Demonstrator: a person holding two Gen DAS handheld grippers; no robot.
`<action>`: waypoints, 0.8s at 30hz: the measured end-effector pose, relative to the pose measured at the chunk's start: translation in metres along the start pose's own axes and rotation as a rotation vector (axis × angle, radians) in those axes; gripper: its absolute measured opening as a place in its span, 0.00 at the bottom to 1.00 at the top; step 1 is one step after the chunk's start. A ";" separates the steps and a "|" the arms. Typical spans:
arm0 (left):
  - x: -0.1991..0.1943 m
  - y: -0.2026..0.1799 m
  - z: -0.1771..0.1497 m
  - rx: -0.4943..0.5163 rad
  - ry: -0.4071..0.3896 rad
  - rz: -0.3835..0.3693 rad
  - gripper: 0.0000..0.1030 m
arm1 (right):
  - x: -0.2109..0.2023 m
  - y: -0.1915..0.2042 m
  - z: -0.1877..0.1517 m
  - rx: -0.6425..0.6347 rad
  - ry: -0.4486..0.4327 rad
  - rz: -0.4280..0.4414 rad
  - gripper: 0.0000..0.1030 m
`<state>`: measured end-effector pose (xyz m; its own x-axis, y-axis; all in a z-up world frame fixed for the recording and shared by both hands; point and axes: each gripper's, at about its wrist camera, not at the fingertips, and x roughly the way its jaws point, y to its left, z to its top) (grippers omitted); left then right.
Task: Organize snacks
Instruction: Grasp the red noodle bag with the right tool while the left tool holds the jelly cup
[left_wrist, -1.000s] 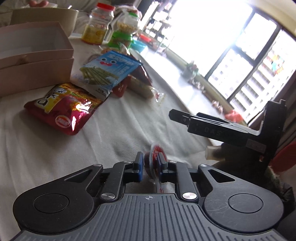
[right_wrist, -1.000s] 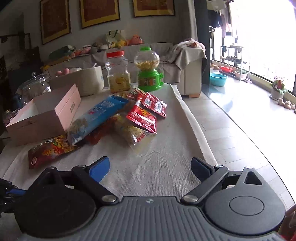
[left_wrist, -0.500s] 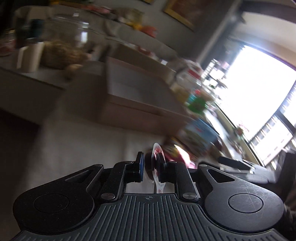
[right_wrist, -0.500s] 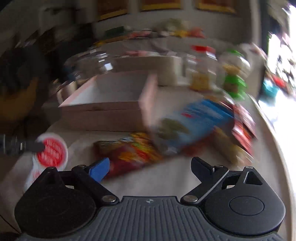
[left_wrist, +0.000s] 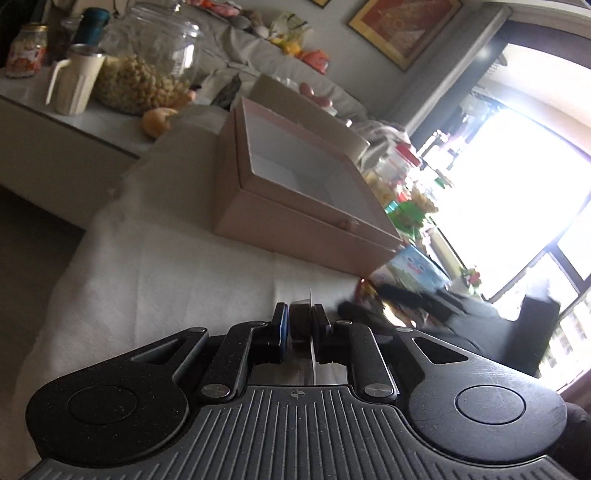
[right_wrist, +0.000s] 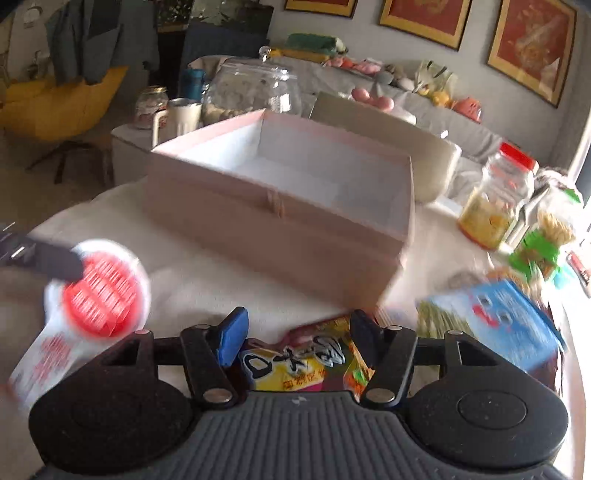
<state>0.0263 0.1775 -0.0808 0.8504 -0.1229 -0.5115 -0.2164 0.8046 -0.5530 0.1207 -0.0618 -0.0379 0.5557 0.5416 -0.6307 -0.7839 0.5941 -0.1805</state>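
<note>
My left gripper (left_wrist: 301, 321) is shut on a small round red-and-white snack packet (left_wrist: 310, 325), seen edge-on between the pads. In the right wrist view that packet (right_wrist: 103, 291) hangs at the left, above the white cloth. My right gripper (right_wrist: 298, 332) sits low over a red-and-yellow chip bag (right_wrist: 310, 362); its jaws are closing with the bag between them, and the pads do not clearly press on it. An open pink box (right_wrist: 280, 229) with a white inside stands just behind. The same pink box (left_wrist: 295, 210) fills the middle of the left wrist view.
A blue snack packet (right_wrist: 495, 314) lies right of the chip bag. Behind it stand a red-lidded jar (right_wrist: 495, 199) and a green candy dispenser (right_wrist: 539, 251). A big glass jar (left_wrist: 147, 70) and a white mug (left_wrist: 74, 81) sit on a side counter at the left.
Both views have swung left from the snack pile toward the pink box. The right jaws have narrowed around the chip bag. The left gripper still holds the round packet.
</note>
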 end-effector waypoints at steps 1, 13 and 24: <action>0.002 0.000 0.000 0.001 0.005 -0.005 0.16 | -0.009 -0.003 -0.008 -0.005 0.004 0.002 0.59; 0.012 -0.029 -0.017 0.074 0.062 -0.029 0.16 | -0.092 -0.089 -0.079 0.451 0.044 -0.103 0.86; 0.019 -0.074 -0.037 0.298 0.079 0.053 0.17 | -0.064 -0.052 -0.069 0.335 0.121 -0.131 0.99</action>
<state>0.0407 0.0940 -0.0745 0.7996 -0.1113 -0.5902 -0.0994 0.9446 -0.3129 0.1067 -0.1686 -0.0404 0.5927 0.3863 -0.7067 -0.5637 0.8257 -0.0213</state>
